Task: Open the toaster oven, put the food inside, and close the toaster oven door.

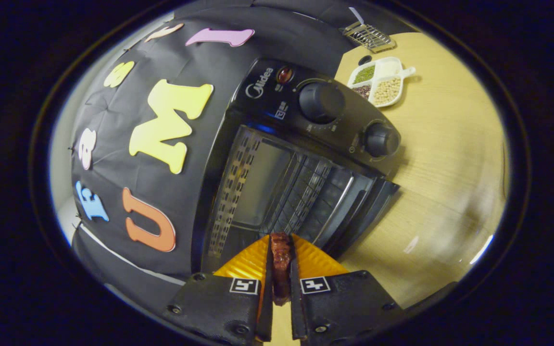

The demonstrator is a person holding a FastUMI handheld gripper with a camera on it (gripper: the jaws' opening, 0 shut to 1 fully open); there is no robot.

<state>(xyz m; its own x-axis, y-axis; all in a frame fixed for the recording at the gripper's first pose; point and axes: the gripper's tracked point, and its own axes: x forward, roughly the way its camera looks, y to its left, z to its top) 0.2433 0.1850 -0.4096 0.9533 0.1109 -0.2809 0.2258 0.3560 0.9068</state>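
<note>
Food (281, 266), a dark reddish slab, sat pinched edge-on between both fingers of the gripper (281, 250), just before the open toaster oven (277, 182); it looked light, soft and perhaps greasy, best held at its flat faces. Rightward, a divided dish (404, 74) rested on the table (450, 182).

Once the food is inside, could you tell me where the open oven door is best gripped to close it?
I'd take the door by its far free edge, coming from the table side in front; it hangs open off the toaster oven. The gripper is shut on the food.
</note>
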